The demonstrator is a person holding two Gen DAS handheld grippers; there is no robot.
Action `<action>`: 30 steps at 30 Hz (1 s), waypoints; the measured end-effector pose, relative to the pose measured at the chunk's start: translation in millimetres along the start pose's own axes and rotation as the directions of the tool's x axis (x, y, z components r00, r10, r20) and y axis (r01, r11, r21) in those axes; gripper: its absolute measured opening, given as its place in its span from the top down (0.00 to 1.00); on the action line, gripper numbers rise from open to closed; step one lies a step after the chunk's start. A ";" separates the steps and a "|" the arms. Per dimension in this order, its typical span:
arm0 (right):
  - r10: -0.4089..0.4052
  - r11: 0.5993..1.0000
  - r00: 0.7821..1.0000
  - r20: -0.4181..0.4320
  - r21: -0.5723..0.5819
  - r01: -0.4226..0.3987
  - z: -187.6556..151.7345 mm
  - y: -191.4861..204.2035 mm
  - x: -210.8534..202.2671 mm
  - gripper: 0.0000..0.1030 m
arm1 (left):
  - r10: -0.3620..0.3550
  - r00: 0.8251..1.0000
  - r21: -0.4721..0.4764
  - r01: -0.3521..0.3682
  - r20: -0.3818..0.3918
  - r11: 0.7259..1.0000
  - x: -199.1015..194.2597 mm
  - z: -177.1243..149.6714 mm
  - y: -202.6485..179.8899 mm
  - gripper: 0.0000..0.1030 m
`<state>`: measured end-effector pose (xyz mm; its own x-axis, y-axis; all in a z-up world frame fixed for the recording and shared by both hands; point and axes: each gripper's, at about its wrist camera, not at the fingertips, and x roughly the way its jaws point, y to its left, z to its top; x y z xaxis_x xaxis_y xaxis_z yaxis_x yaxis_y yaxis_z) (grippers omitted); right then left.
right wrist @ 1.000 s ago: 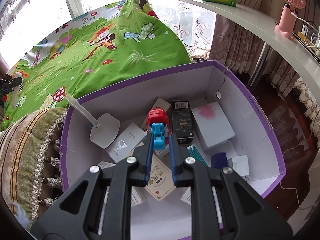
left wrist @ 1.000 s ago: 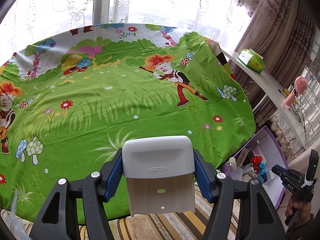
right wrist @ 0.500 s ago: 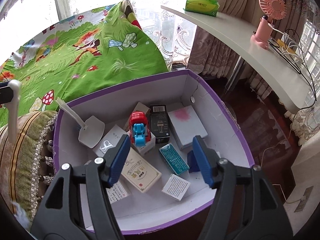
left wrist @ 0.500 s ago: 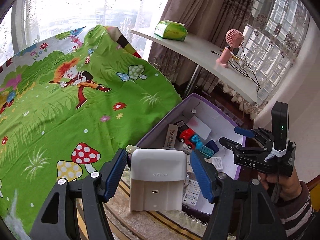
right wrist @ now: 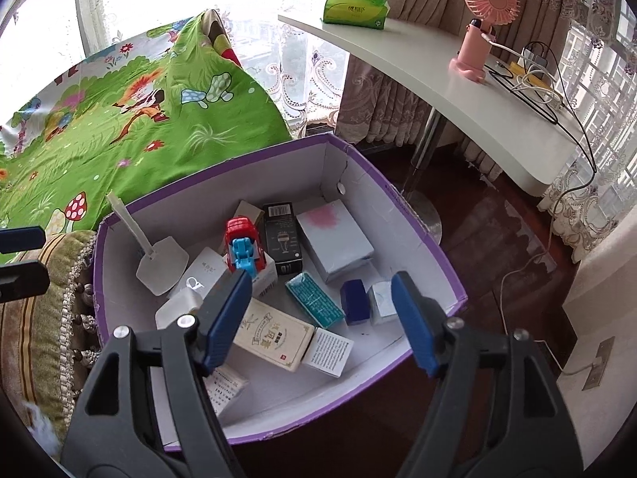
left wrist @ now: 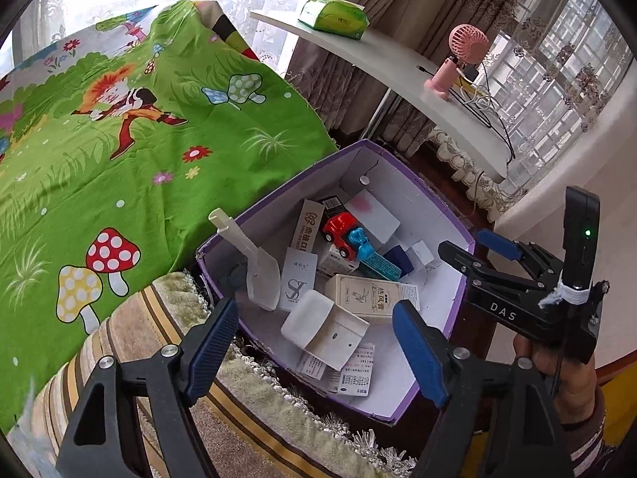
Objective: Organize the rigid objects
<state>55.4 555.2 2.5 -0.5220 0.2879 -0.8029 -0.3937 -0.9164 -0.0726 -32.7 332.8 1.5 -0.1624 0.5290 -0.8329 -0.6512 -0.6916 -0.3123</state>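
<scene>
The purple-rimmed box (right wrist: 422, 235) stands beside the bed with the green cartoon sheet (left wrist: 119, 151), its near corner against a striped, fringed cushion (left wrist: 167, 342).

Left gripper (left wrist: 314, 342): jaws spread, having just been opening. The white holder (left wrist: 326, 324) lies tilted in the near part of the box, below and between the blue pads (left wrist: 209, 344), which do not press on it.

Right gripper (right wrist: 322, 314): jaws spread, having just been opening wider, with nothing pinched between them. It hangs above the box interior. In the left wrist view it appears at the box's right side, carried in a hand (left wrist: 565, 378) with a striped sleeve.

Contents of the box: a red and blue toy car (right wrist: 243, 249) resting on small cartons near the middle; a white scoop (right wrist: 159, 263) leaning against the left wall with its handle over the rim; a black carton (right wrist: 282, 237) and a white box with a pink stain (right wrist: 334, 239) toward the far wall; a teal pack (right wrist: 314, 298), a dark blue block (right wrist: 352, 300) and a cream carton (right wrist: 274, 334) toward the near wall.

Beyond the box, a curved white shelf (right wrist: 458, 91) carries a green tissue pack (right wrist: 354, 6) and a pink fan (right wrist: 483, 24).
</scene>
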 end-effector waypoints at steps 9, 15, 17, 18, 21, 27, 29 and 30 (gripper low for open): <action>-0.036 0.999 0.999 -0.017 0.037 0.037 -11.9 -3.2 -13.9 0.27 | 0.059 0.996 -0.107 -0.066 -0.066 0.992 14.4 -22.5 8.9 0.22; -0.040 0.998 0.999 -0.022 0.057 0.041 -15.2 -7.0 -16.0 0.27 | 0.038 0.996 -0.133 -0.047 -0.075 0.990 18.5 -22.9 13.4 0.18; -0.043 0.997 0.999 -0.024 0.059 0.044 -16.4 -7.5 -16.3 0.27 | 0.032 0.997 -0.139 -0.042 -0.076 0.989 19.5 -22.7 13.5 0.16; -0.044 0.997 0.999 -0.026 0.059 0.046 -16.9 -7.5 -16.5 0.27 | 0.032 0.996 -0.139 -0.042 -0.078 0.989 19.9 -22.6 13.1 0.16; -0.048 0.997 0.998 -0.029 0.063 0.050 -18.5 -7.4 -17.2 0.27 | 0.031 0.995 -0.125 -0.043 -0.090 0.991 22.9 -21.6 11.1 0.12; -0.048 0.997 0.998 -0.032 0.063 0.050 -18.2 -6.9 -16.9 0.27 | 0.021 0.996 -0.133 -0.032 -0.086 0.991 22.8 -21.0 13.3 0.12; -0.049 0.997 0.998 -0.032 0.064 0.051 -17.9 -7.0 -16.9 0.27 | 0.015 0.996 -0.136 -0.026 -0.085 0.990 22.4 -20.6 13.9 0.12; -0.050 0.996 0.998 -0.033 0.066 0.053 -17.9 -7.4 -16.8 0.27 | 0.013 0.996 -0.135 -0.025 -0.085 0.991 22.2 -20.5 13.9 0.12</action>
<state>80.7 552.2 6.0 -0.4762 0.3244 -0.8173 -0.4693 -0.8798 -0.0757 -30.1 324.8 -30.7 -0.1076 0.4760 -0.8728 -0.5408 -0.7647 -0.3504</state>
